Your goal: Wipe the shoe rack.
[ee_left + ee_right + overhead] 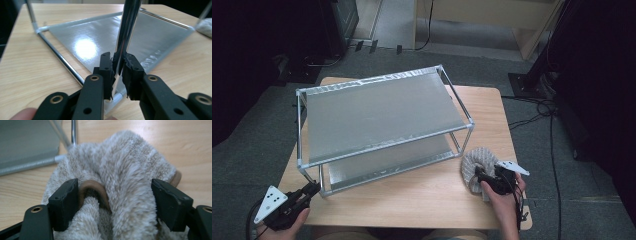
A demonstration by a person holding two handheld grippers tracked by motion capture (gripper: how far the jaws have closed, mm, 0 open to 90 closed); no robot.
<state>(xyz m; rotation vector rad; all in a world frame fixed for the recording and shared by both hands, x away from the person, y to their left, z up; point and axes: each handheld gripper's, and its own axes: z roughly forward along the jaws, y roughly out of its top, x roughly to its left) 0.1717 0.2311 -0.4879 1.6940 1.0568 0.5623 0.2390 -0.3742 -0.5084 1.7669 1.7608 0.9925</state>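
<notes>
Now one left gripper pinches the rack post; right gripper fingers straddle one towel, open.

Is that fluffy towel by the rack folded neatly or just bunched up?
Bunched up: the towel lies in rumpled folds on the table.

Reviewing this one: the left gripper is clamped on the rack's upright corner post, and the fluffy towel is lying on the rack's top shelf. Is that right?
Not quite. The left gripper is indeed clamped on the corner post of the rack, but the towel is not on the top shelf: it lies on the wooden table beside the rack's right end, between the right gripper's jaws. The high view shows this.
</notes>
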